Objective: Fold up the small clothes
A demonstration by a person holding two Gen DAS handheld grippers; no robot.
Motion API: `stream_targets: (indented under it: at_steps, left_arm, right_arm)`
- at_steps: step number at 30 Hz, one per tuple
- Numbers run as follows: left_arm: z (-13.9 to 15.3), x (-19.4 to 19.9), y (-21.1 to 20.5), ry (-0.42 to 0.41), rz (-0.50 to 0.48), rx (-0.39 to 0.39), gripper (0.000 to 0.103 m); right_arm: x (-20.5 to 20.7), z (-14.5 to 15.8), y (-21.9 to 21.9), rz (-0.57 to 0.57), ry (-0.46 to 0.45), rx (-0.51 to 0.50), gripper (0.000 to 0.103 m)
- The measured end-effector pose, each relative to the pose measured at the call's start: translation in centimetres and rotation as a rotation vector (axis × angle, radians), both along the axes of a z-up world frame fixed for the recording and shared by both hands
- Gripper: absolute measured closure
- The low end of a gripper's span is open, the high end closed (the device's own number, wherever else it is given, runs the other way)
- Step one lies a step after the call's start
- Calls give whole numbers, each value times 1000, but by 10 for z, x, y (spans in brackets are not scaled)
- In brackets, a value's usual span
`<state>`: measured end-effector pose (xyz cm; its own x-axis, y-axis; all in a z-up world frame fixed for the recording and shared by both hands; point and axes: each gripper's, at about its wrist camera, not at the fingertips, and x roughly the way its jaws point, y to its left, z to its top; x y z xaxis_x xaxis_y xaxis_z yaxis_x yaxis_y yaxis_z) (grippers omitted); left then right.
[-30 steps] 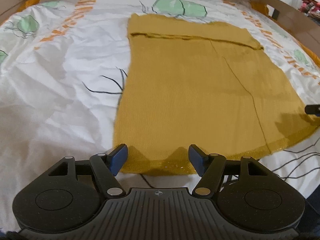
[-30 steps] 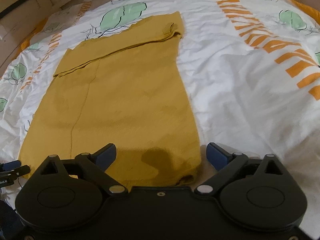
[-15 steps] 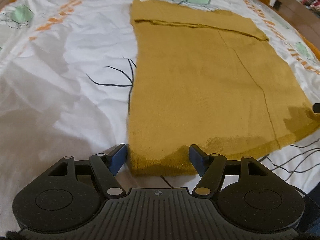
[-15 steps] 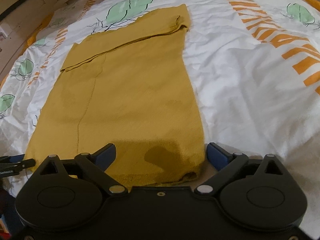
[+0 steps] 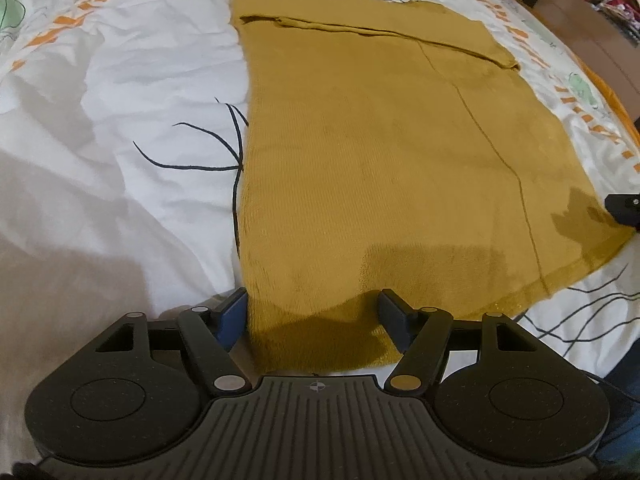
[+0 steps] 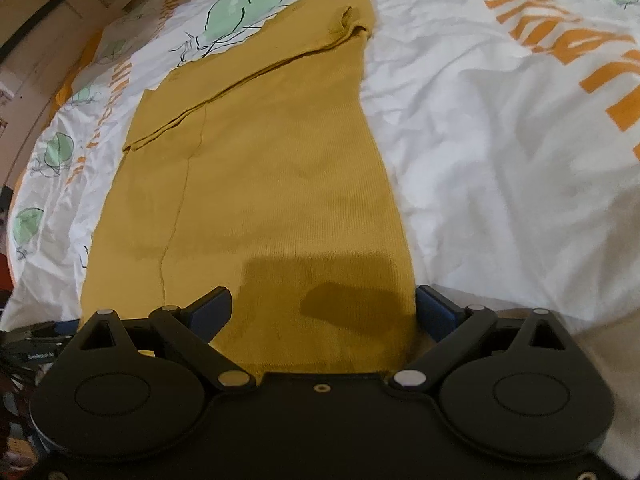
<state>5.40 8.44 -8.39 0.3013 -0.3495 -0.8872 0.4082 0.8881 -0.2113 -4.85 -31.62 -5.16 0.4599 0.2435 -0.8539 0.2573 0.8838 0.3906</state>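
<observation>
1. The mustard knit garment (image 5: 380, 168) lies flat on the bed's printed sheet (image 5: 120, 92), stretching straight ahead of both tools, with its far end already turned over in a band.
2. The left hand-held gripper (image 5: 312, 312) stands open over the garment's near left corner; one finger sits just outside the side edge, the other over the cloth, and nothing is pinched.
3. The right hand-held gripper (image 6: 324, 310) is likewise open, straddling the near right corner, gripping nothing.
4. The knit looks soft, light and limp, likely to sag and stretch; pinching each near corner through all layers seems the surest hold.
5. Ahead of both tools the sheet is clear, leaving room to carry the hem forward; a wooden bed frame (image 5: 580, 24) rises far ahead to the left tool's right.
</observation>
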Motion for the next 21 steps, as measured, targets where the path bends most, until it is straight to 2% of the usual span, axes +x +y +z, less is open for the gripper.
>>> stream_targets:
  at_steps: [1,6,8,13,16,17,18,20,21]
  left_arm:
    - [0,0,1,0,1,-2,38]
    - [5,-3,9,-10,17,4,57]
    - [7,-2,11,0,25,-4,60]
    - [9,-4,17,12,34,-22,65]
    - [8,-2,17,18,44,-24,69]
    - [8,-1,18,18,50,-26,77]
    - [8,-1,18,17,59,-29,86]
    - [9,-1,21,22,74,-54,95]
    - [9,-1,22,24,84,-65,95]
  right_arm:
    - [0,0,-1,-2,3,9,5]
    - [-1,3,-1,33,18,23,8]
    - [-2,5,-3,42,29,20,14]
    - [-6,9,-15,26,47,32,37]
    - [-8,9,-18,19,55,25,45]
    - [-9,9,-18,19,56,19,46]
    - [-8,9,-18,22,59,10,51]
    - [-8,8,-17,22,65,-1,68]
    - [-8,7,-18,19,67,5,81]
